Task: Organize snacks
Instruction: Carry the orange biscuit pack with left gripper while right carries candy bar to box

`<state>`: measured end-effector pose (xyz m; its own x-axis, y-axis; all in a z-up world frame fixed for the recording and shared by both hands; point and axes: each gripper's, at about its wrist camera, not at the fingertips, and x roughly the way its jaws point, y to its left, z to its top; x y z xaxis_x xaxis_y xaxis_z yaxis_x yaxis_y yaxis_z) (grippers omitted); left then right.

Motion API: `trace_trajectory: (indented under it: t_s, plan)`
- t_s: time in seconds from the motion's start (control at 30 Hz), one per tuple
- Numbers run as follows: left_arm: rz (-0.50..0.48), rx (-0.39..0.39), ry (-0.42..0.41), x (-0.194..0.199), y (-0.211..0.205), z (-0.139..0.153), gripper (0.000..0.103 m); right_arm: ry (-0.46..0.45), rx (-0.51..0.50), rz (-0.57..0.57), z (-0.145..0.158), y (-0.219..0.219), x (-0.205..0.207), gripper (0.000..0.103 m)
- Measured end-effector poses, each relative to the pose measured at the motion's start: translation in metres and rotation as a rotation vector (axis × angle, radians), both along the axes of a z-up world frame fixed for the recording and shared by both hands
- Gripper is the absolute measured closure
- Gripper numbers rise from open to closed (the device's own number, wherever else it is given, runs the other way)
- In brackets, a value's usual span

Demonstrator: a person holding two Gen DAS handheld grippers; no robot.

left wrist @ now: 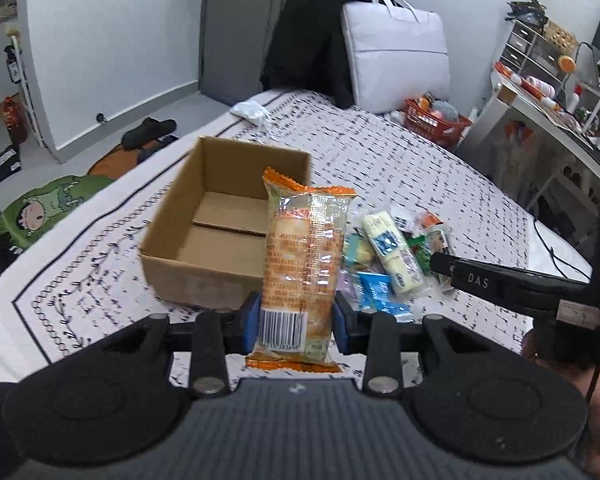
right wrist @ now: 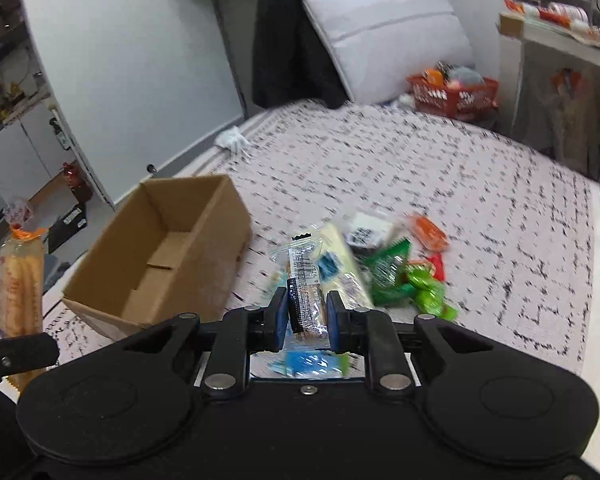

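Observation:
My left gripper (left wrist: 296, 324) is shut on a tall orange-trimmed clear bread packet (left wrist: 304, 256), held upright in front of an open, empty cardboard box (left wrist: 204, 216) on the bed. The packet also shows at the left of the right wrist view (right wrist: 20, 288). My right gripper (right wrist: 307, 320) is shut on a small clear-wrapped snack bar with a black label (right wrist: 304, 296), held just above a pile of snacks (right wrist: 388, 276) to the right of the box (right wrist: 160, 256). The right gripper's body shows in the left wrist view (left wrist: 500, 280), over the pile (left wrist: 384, 256).
The bed has a white patterned cover (left wrist: 400, 168). A red basket (left wrist: 436, 120), a grey bag (left wrist: 396, 60) and a black garment (left wrist: 312, 28) stand at its far end. A desk with shelves (left wrist: 548, 92) is on the right. Slippers (left wrist: 148, 132) lie on the floor left.

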<state>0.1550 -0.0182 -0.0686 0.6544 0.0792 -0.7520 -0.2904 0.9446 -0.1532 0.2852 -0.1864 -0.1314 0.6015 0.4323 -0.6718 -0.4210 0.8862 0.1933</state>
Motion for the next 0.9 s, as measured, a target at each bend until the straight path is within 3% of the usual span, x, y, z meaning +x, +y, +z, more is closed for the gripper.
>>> trace_trajectory:
  t_s: [0.43,0.9]
  plan:
    - [0.067,0.008,-0.01,-0.007,0.048,-0.001,0.068,0.01,0.073,0.001,0.009,0.032,-0.005,0.083]
    - [0.096,-0.026,-0.008,0.012,0.097,-0.018,0.067,0.015,0.117,0.054,0.008,0.09,-0.009,0.083]
